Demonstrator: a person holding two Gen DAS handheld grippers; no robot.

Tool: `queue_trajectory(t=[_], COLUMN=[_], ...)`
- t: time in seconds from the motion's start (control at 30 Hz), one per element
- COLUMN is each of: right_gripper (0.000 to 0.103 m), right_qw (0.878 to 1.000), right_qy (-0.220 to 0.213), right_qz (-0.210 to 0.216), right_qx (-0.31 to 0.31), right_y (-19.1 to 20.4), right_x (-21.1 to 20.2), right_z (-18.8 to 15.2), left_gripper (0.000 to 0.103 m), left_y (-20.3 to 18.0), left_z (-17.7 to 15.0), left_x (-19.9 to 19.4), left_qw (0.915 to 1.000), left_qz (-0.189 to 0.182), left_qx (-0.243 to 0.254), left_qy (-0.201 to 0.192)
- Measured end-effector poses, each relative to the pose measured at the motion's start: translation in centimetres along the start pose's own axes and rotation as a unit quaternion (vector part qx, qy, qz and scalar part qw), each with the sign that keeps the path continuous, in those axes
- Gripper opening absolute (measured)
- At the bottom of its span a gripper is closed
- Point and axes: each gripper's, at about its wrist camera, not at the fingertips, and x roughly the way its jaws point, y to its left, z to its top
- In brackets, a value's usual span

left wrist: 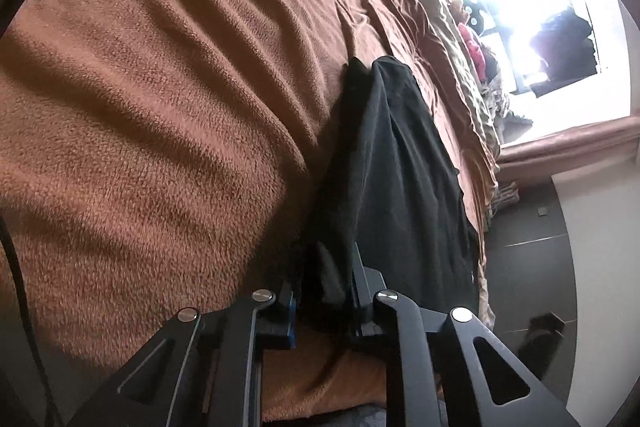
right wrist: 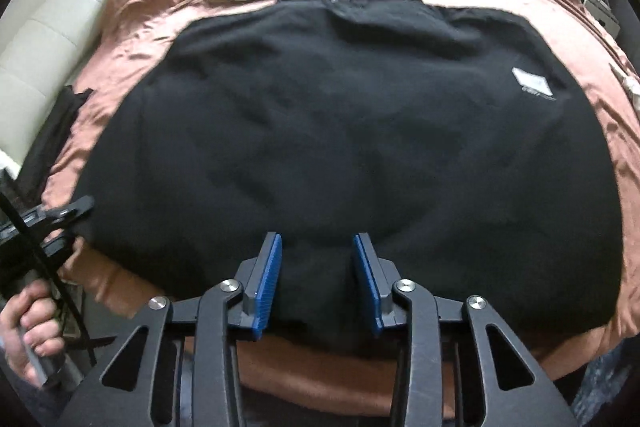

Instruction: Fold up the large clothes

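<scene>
Black garment (right wrist: pixel 340 131) hem between right gripper (right wrist: pixel 317 279) fingers (right wrist: pixel 267 277); contact unclear.

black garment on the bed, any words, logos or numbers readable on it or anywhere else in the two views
White patch on the black garment: a light emblem with a small line of print under it, too blurred to read.
Left gripper, right gripper, brown blanket: no text visible.
Nothing can be quoted.
</scene>
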Motion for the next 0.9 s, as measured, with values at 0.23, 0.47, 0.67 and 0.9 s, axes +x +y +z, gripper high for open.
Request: queue_trajectory(t=[0.23,0.47,0.67,0.9], right_gripper=[0.031,0.031,0.031,0.026], right_qw=[1.0,0.999,0.999,1.0], right_qy=[0.0,-0.001,-0.002,-0.004], right_qz=[-0.02,-0.025,-0.022,-0.02], right_qx=[-0.017,-0.026,-0.023,-0.014], right_y=[0.9,1.2,1.1,0.6], right_x=[3.2,5.6,7.6,10.0], right_z=[3.0,6.2,8.8,11.8], left_gripper=[0.017,0.015,0.015,0.014], left_y=[0.5,0.3,1.3,1.4], left_z=[-0.4,-1.4,-2.4,-3.0], left_x=[-0.4,-1.2,-1.6,-1.6], left_qw=[0.9997,0.9994,0.9983,0.9964], left_qz=[-0.002,0.011,0.011,0.013], left_qx=[-0.023,-0.025,-0.047,-0.072], left_qy=[-0.006,-0.022,-0.032,-0.041])
